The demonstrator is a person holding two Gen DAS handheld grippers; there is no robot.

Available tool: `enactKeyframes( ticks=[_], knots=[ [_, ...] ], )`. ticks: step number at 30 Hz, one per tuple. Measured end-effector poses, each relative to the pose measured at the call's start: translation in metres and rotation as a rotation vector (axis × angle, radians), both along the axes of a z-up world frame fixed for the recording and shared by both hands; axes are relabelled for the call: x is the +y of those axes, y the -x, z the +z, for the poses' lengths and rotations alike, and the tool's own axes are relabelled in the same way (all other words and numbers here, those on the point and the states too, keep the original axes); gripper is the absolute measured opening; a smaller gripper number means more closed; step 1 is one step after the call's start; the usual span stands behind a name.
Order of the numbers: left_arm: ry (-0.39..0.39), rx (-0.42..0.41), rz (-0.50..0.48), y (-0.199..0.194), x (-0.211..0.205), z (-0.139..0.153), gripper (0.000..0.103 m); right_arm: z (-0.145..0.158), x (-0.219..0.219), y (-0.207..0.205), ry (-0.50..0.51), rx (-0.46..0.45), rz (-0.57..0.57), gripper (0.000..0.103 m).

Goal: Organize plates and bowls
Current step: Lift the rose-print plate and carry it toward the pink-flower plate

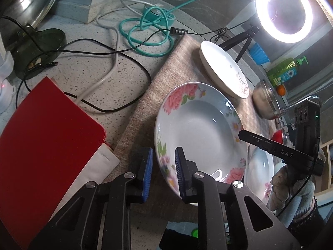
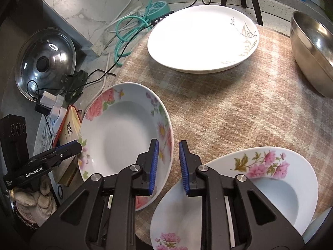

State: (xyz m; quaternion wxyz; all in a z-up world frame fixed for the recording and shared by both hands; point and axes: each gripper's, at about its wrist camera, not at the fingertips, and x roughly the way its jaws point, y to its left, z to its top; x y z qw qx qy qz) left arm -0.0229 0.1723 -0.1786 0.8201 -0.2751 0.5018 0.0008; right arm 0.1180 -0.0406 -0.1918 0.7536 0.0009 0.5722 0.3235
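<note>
Both grippers flank a rose-rimmed deep plate (image 2: 124, 141) on a plaid cloth (image 2: 239, 108): L gripper (image 1: 163, 173) clamped on its near-left rim, R gripper (image 2: 168, 164) clamped on its right rim w/ thin pad contact, so the plate may slip if lifted unevenly.

Bare cloth (image 2: 239, 108) lies open between white plate (image 2: 199, 39), steel bowl (image 2: 312, 50), floral plates (image 2: 124, 133).

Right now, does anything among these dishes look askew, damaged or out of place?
Nothing looks broken or spilled. The nearer floral plate appears tilted, apparently propped on another dish at its right. A teal cable lies in tangled loops beside the cloth.
</note>
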Motion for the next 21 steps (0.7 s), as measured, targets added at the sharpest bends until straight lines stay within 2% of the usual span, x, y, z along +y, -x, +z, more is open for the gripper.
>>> enactKeyframes(
  ticks=[7,21],
  knots=[
    [0.003,0.005,-0.005,-0.003,-0.0008,-0.003,0.016,-0.007,0.0033,-0.0029,-0.015,0.03,0.007,0.013],
    [-0.015,0.012,-0.009,-0.0054,-0.0017,-0.0025,0.016,-0.0042,0.0057,0.0012,-0.015,0.023,0.0,0.013]
  ],
)
